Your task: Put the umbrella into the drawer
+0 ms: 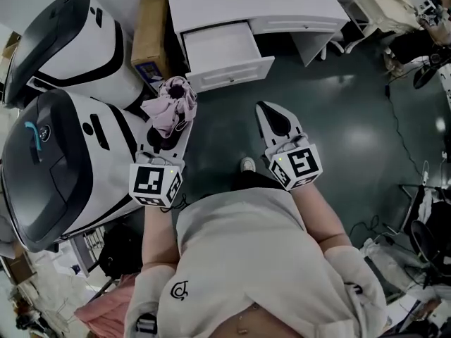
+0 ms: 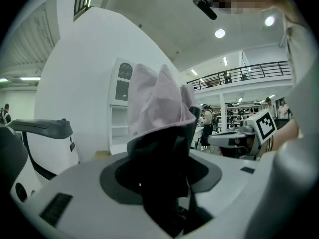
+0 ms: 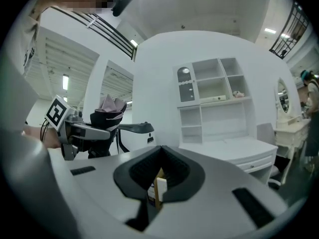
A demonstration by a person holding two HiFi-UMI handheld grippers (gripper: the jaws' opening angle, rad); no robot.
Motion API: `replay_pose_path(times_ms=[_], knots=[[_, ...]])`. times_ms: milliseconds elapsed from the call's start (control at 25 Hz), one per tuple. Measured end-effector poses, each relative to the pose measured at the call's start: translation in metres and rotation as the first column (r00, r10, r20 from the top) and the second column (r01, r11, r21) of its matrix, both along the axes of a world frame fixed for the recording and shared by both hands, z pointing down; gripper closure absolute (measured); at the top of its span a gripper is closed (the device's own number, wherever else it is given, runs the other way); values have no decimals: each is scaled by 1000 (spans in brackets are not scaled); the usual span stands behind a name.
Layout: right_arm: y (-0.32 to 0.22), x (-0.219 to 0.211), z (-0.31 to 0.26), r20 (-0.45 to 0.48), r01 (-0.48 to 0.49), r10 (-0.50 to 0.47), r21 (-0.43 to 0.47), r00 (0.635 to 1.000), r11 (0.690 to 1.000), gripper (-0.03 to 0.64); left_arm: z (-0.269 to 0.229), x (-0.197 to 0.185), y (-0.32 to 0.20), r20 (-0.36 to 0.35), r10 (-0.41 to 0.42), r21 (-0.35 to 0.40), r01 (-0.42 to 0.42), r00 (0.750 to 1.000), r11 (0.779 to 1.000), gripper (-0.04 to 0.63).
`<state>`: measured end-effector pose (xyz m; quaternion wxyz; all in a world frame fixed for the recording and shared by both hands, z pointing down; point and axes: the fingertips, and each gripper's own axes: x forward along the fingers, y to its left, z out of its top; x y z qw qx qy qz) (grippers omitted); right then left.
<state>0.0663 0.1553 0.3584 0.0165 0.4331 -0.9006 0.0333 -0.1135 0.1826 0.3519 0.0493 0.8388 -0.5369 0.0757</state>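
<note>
Plainly, the left gripper [image 1: 173,122] had its jaws pinching the folded umbrella [image 1: 171,103], w/ pink fabric bunched above a dark lower part; in the left gripper view the umbrella [image 2: 157,103] stood upright betw. the jaws of that gripper [image 2: 164,158] and filled the middle of the pic. The right gripper [image 1: 271,115] was level w/ it, well apart to the right, jaws pressed together on nothing; its own view showed the same at the right gripper [image 3: 159,176]. Ahead of both, the white drawer [image 1: 222,48] was pulled out of the white desk [image 1: 254,2], interior bare. A cardboard box [image 1: 149,34] stood just left of the desk. Two big white-and-black machines [image 1: 67,153] sat at left on the dark floor [image 1: 338,118]. One shoe [image 1: 247,164] showed betw. the grippers.
</note>
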Motion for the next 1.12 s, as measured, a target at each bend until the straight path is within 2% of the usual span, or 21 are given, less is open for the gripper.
replay_pose_path(times_ms=[160,280,600,800,960,1120], knots=[[-56,32,-2,-13,44,-44,-3,999,999,609,1,29,-49,43,-59,4,58,997,998,365],[-88,47,-6,-12,70,-70,1,997,998,609,7,46,-80,41,-85,-10,85,996,996,365],[-159,54,8,-12,88,-88,-29,996,996,609,43,56,-155,86,-95,-100,104,992,990,365],[-207,48,18,-21,54,-54,-6,998,999,609,69,52,-213,91,-42,-144,55,995,988,365],[-252,38,18,-29,33,-33,-25,999,999,609,90,51,-266,79,29,-202,-12,996,979,365],[-307,21,22,-47,10,-12,-42,999,999,609,119,45,-329,8,96,-281,-90,995,955,365]])
